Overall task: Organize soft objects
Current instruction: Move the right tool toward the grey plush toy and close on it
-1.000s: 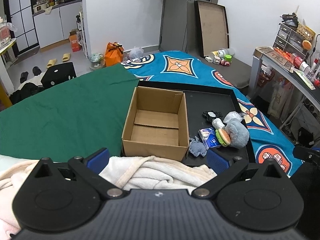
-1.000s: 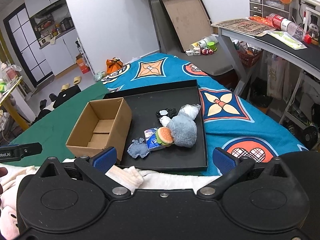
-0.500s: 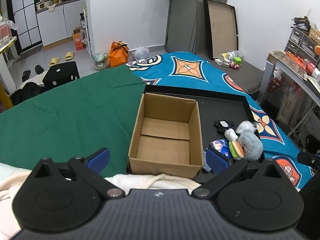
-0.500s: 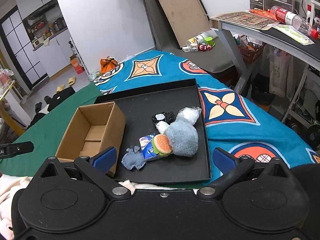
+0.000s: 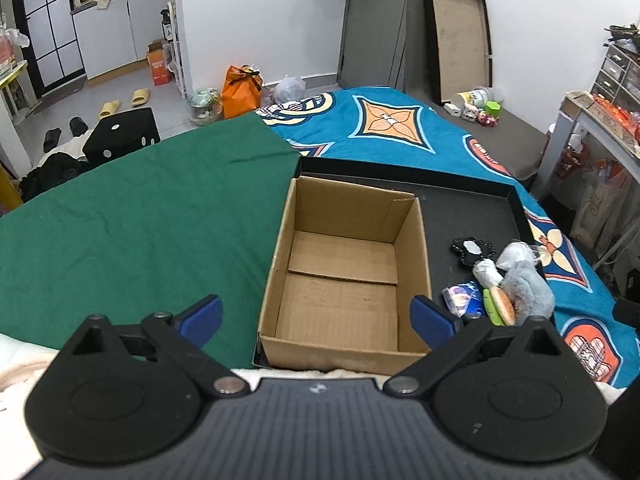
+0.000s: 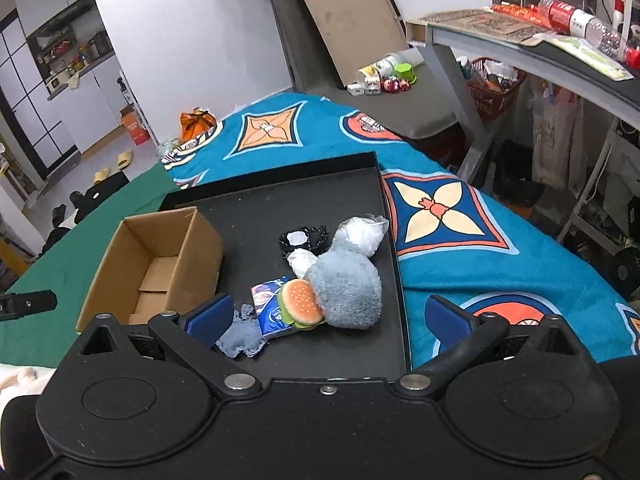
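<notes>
Showing rt view only: blue rag (image 6: pixel 241 339) by burger toy (image 6: pixel 302 303); both jaws spread.

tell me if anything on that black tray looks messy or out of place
Nothing is damaged or spilled. The soft items sit in a loose heap on the black tray: grey plush, burger toy, blue packet. The cardboard box beside them holds nothing.

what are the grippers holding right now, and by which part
Nothing. The left gripper hangs open over the cardboard box; the right gripper is open above the soft toys.
</notes>
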Demonstrator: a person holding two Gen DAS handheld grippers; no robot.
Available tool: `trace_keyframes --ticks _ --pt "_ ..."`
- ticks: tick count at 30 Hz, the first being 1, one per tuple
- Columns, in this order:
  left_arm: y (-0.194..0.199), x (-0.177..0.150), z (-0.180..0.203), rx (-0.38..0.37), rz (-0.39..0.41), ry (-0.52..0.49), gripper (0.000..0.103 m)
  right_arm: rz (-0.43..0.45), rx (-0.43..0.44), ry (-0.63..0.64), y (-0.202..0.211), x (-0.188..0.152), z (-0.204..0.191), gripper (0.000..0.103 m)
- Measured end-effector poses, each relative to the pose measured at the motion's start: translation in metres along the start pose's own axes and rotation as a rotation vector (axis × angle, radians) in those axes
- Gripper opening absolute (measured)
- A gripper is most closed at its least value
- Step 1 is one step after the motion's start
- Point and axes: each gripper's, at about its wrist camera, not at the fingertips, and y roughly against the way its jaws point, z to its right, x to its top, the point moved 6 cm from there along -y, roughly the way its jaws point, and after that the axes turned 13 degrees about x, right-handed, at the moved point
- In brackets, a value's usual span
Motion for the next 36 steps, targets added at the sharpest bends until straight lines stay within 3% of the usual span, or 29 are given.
trace_keyframes --ticks 7,10,22,34,36 --pt "-0.022 0.004 0.003 0.003 -0.017 -0.002 0.097 -0.029 -0.005 -0.017 -0.020 0.001 0.012 0.100" --pt "-0.034 0.004 0.001 0.038 -0.023 -0.002 0.093 -0.043 -0.006 -0.028 -0.029 0.003 0.018 0.097" --pt "-0.080 0.003 -0.009 0.060 -0.110 0.000 0.072 -0.133 -0.032 -0.069 -0.077 0.001 0.038 0.092" --pt "-0.115 -0.006 -0.017 0.059 -0.174 0.007 0.042 -0.205 -0.074 -0.046 -0.119 -0.002 0.045 0.090" --pt "-0.118 -0.008 -0.018 0.059 -0.181 0.009 0.033 -0.214 -0.081 -0.052 -0.125 -0.002 0.049 0.089"
